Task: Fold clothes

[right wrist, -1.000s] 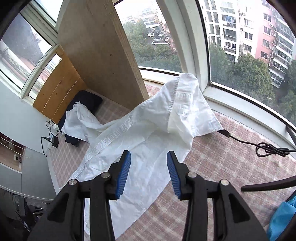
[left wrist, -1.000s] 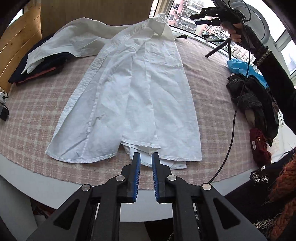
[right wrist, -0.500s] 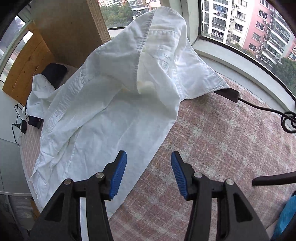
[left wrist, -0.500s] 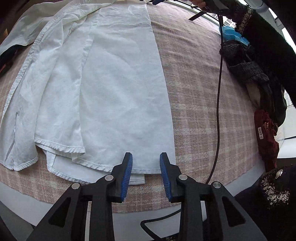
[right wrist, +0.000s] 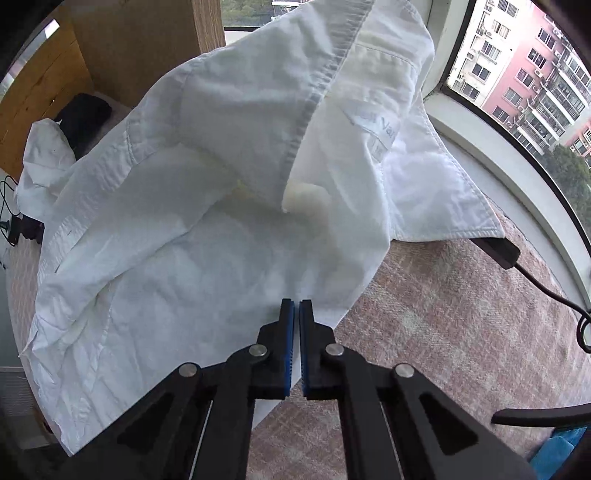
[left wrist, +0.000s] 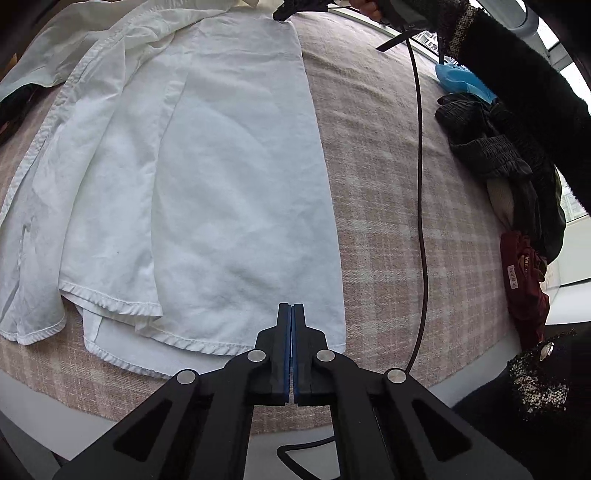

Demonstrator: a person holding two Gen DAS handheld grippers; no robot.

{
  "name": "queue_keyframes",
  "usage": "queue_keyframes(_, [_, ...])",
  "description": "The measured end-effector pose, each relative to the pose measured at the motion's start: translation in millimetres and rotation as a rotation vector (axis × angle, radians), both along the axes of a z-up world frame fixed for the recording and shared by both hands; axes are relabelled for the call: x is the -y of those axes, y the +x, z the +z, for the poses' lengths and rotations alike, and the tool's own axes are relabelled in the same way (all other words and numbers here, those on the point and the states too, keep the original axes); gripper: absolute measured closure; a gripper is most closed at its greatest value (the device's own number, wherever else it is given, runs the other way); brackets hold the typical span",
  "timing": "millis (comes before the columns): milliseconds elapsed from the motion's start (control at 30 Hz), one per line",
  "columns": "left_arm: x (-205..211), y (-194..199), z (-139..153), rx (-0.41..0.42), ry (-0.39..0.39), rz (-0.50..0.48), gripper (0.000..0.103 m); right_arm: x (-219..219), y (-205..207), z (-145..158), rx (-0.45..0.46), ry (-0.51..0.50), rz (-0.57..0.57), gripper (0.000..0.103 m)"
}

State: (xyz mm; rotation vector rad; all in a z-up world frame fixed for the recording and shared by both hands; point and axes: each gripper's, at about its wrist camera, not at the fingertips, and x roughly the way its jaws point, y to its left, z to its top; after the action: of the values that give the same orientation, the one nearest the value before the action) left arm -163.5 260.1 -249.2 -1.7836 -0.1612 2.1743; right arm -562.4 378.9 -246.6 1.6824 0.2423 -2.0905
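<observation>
A white button shirt [left wrist: 207, 177] lies spread on the pink checked table cover [left wrist: 384, 206], collar at the far end. My left gripper [left wrist: 291, 308] is shut on the shirt's near hem at its right corner. My right gripper [right wrist: 296, 304] is shut on the shirt [right wrist: 192, 206] near the shoulder, just below the raised collar [right wrist: 369, 122]. In the left wrist view the right gripper [left wrist: 291, 9] shows at the top, at the shirt's far right corner.
A pile of dark, red and blue clothes [left wrist: 517, 177] lies at the table's right edge. A black cable [left wrist: 421, 206] runs down across the cover. A dark garment [right wrist: 85, 118] lies by the wooden wall, and a black plug with cable [right wrist: 502, 253] by the window sill.
Both grippers moved forward onto the shirt and closed, the left on the near hem, the right near the collar. Both were open half a second ago.
</observation>
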Motion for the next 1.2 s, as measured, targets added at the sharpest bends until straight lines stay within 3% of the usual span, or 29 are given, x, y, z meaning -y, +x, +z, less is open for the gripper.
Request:
queue_keyframes(133, [8.6, 9.5, 13.1, 0.004, -0.012, 0.02, 0.103, -18.0, -3.0, 10.2, -0.006, -0.034, -0.037, 0.1])
queue_keyframes(200, [3.8, 12.9, 13.1, 0.017, -0.031, 0.006, 0.089, -25.5, -4.8, 12.6, 0.005, -0.059, -0.053, 0.1])
queue_keyframes(267, [-9.4, 14.1, 11.4, 0.013, -0.054, -0.034, 0.067, -29.1, -5.8, 12.3, 0.01, -0.056, -0.06, 0.1])
queue_keyframes(367, [-27.8, 9.8, 4.9, 0.006, -0.111, -0.085, 0.066, -32.1, -6.2, 10.5, 0.01, -0.045, -0.07, 0.09])
queue_keyframes(433, [-34.4, 4.4, -4.8, 0.015, -0.154, -0.089, 0.067, -34.0, -6.4, 9.3, 0.011, -0.038, -0.077, 0.077])
queue_keyframes(500, [-35.5, 1.8, -9.0, -0.013, -0.185, -0.086, 0.084, -33.6, -7.0, 6.8, 0.011, -0.037, -0.068, 0.074])
queue_keyframes(533, [-34.2, 1.0, -10.5, -0.014, -0.178, -0.084, 0.103, -33.0, -7.2, 5.4, 0.013, -0.036, -0.065, 0.074])
queue_keyframes(700, [-24.3, 5.5, -6.9, 0.009, -0.054, -0.058, 0.103, -34.3, -6.5, -2.4, 0.008, -0.059, -0.059, 0.075])
queue_keyframes(767, [-18.5, 9.8, 3.7, -0.012, -0.006, -0.027, 0.103, -36.7, -5.4, -3.1, -0.001, -0.073, -0.058, 0.102])
queue_keyframes(900, [-7.4, 14.2, 12.1, -0.007, -0.009, 0.013, 0.102, -44.5, -4.9, -1.5, 0.007, -0.092, -0.063, 0.101])
queue_keyframes(967, [-7.9, 14.7, 11.8, 0.006, -0.051, 0.013, 0.077, -46.3, -4.1, -1.7, 0.033, -0.097, -0.056, 0.087])
queue_keyframes(1000, [-10.8, 15.3, 12.0, 0.003, -0.08, -0.003, 0.071, -46.4, -3.3, -1.8, 0.04, -0.093, -0.052, 0.081])
queue_keyframes(1133, [-35.7, 13.2, 12.9, -0.016, -0.142, -0.09, 0.063, -45.4, 1.4, 0.1, 0.023, -0.065, -0.041, 0.074])
queue_keyframes(1200, [-51.5, 10.8, 6.0, -0.038, -0.232, -0.143, 0.06, -46.5, 2.9, 0.1, 0.021, -0.064, -0.041, 0.071])
